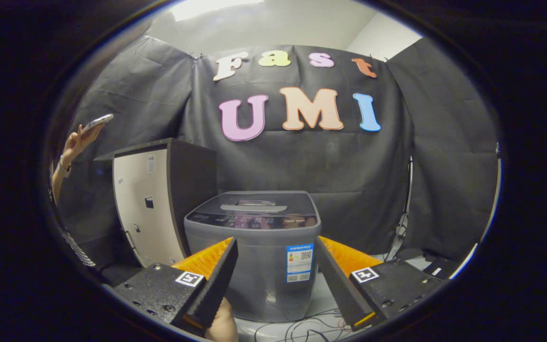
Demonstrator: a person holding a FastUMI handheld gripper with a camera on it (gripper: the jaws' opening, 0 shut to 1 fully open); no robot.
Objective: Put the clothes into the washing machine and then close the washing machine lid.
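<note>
The hand-held gripper (276,270) is open at the bottom of the frame, its two fingers (216,280) spread wide with nothing between the pads. Through the gap between them, in the centre of the frame, stands the grey washing machine (254,266), its lid (253,203) lying flat and closed on top. A blue label (299,262) sits on its front, and thin cables (297,327) trail on the floor at its base, lower centre. To the left of the washing machine stands a dark cabinet (159,204) with a pale side panel. At the far left of the frame a person's hand (76,142) is raised, holding a phone (97,122). A bit of a hand shows at the bottom edge, just by the left finger.
</note>
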